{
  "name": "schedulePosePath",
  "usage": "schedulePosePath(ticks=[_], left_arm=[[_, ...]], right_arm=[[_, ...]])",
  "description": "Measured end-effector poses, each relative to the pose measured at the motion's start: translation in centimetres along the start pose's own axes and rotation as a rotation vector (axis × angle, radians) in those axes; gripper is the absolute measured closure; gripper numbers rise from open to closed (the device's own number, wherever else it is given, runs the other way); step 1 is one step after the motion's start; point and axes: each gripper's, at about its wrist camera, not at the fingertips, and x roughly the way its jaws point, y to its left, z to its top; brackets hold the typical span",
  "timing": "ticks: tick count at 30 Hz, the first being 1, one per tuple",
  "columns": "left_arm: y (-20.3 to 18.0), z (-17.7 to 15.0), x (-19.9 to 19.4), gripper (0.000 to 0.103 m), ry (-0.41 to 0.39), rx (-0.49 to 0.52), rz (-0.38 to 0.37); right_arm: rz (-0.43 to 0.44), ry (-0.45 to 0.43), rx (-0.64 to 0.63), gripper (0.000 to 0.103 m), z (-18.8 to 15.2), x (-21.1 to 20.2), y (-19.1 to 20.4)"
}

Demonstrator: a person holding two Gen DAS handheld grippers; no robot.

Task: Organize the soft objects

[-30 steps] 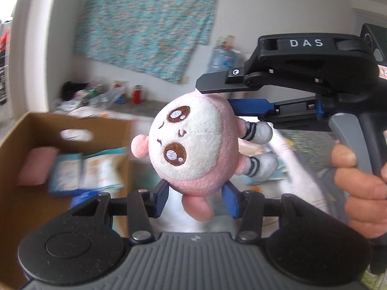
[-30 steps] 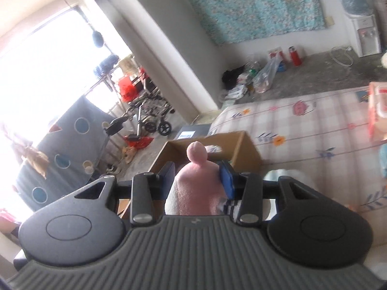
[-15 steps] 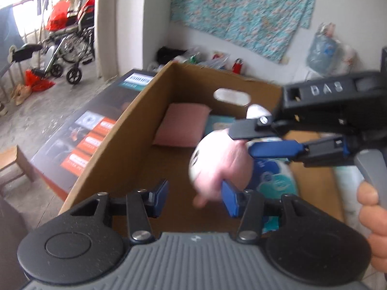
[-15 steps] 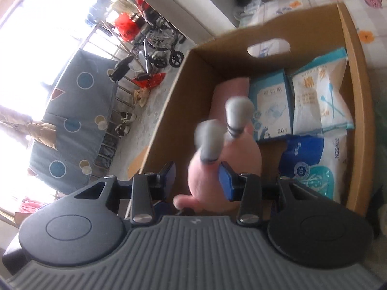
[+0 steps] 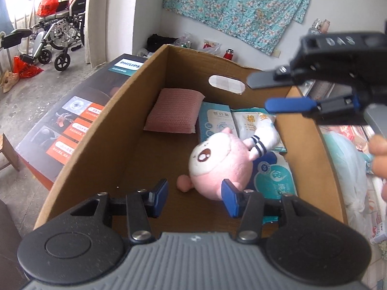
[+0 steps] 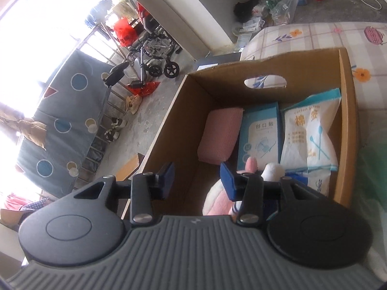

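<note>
Both your left gripper (image 5: 194, 197) and right gripper (image 6: 197, 177), its jaws just widened, stand apart, empty, above the cardboard box (image 5: 96, 130). The pink plush doll (image 5: 217, 166) lies inside on the floor's right half; bare floor left. A "PHILIPS" carton (image 5: 79, 120) flanks the left wall.

One plush toy (image 5: 219, 163), one pillow (image 5: 175, 111), three packets (image 5: 275, 178).

"PHILIPS" stands on the dark printed carton (image 5: 96, 101) at left of the frame. "DAS" marks the right gripper's black body (image 5: 338, 41), upper right. "cotton swab" is printed on the white packet (image 6: 312, 130).
</note>
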Motion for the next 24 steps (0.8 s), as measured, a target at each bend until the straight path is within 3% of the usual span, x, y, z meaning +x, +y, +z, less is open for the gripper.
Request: schedulePosePath(ticks=[4, 9, 12, 17, 20, 24], left_arm=[[0.0, -0.1, 0.7, 0.054, 0.053, -0.031, -0.063], [-0.1, -0.2, 2.2, 0.054, 0.13, -0.1, -0.116], [-0.1, -0.1, 3.3, 0.056, 0.168, -0.126, -0.125], [0.3, 0.3, 4.7, 0.064, 0.209, -0.175, -0.098], [0.7, 0.5, 4.5, 0.064, 0.208, -0.18, -0.092], [1.9, 0.9, 3.5, 0.065, 0.183, -0.192, -0.054]], right_arm=[[-0.054, 0.063, -0.031, 0.054, 1.8, 2.6, -0.5], [-0.178, 0.141, -0.159, 0.044, 3.0, 6.9, -0.1], [-0.18, 0.208, -0.207, 0.04, 3.7, 9.5, 0.0], [-0.138, 0.331, -0.104, 0.039, 3.2, 12.0, -1.5], [-0.153, 0.32, -0.152, 0.039, 2.4, 11.2, -0.9], [-0.111, 0.313, -0.114, 0.038, 2.1, 9.2, -0.8]])
